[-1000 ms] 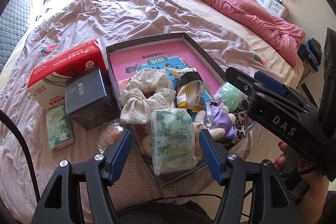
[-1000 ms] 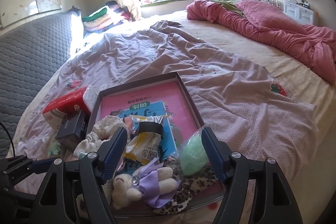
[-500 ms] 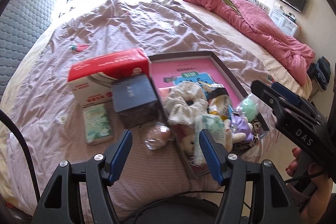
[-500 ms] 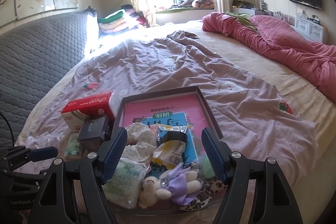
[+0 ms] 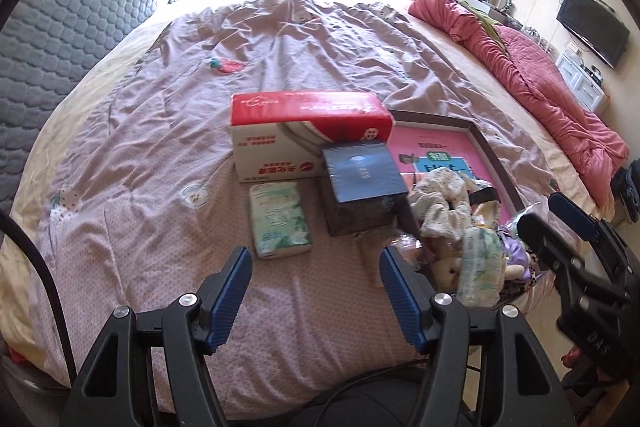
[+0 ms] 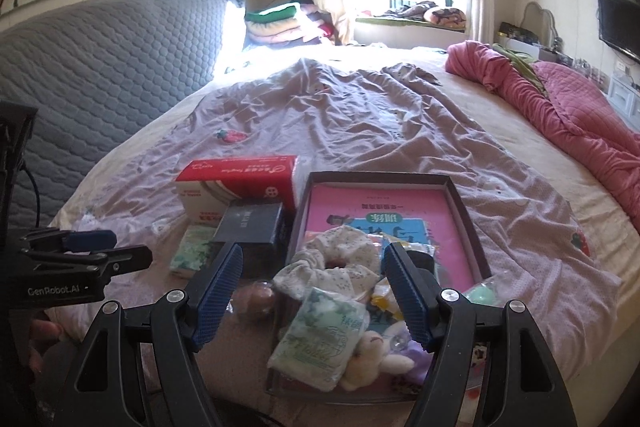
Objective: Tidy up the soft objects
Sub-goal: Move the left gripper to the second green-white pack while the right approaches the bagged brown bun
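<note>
While the left tool (image 5: 316, 291) hangs with its jaws apart and nothing between them, its view has swung left since a second ago, away from the tray and onto the green tissue pack (image 5: 280, 219) lying alone on the bed (image 5: 132, 211), just in front of the red tissue box (image 5: 304, 135) and beside the dark box (image 5: 362, 187). That shift suggests this loose pack is the next pickup, since its twin already sits in the tray (image 5: 500, 163). From the right wrist, the right tool (image 6: 314, 291) is likewise spread and empty, drawn back above the tray's near end, where the second tissue pack (image 6: 320, 337), the floral scrunchie (image 6: 332, 265) and the small plush toy (image 6: 376, 355) lie piled together. A bagged round item (image 6: 260, 295) remains outside on the bed.
</note>
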A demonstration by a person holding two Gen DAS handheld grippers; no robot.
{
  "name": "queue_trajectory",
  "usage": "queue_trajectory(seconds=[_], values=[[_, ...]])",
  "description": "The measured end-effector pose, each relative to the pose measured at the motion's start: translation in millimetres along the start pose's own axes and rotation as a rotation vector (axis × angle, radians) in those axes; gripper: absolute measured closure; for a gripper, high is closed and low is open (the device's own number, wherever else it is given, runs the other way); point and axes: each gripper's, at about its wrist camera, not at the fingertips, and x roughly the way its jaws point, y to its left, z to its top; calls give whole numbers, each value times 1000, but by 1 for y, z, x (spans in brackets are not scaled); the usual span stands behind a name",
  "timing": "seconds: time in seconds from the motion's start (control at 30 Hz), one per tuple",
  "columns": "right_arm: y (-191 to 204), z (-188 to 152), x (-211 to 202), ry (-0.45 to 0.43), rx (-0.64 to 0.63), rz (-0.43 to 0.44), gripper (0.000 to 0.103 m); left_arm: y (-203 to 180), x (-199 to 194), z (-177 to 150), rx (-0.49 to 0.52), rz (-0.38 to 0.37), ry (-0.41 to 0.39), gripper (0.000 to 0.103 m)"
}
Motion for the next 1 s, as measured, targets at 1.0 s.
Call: queue_trajectory(seconds=[1.0], values=[[95,-60,121,244,-709,-75,28,48,96,-1,-143,-72,165,37]])
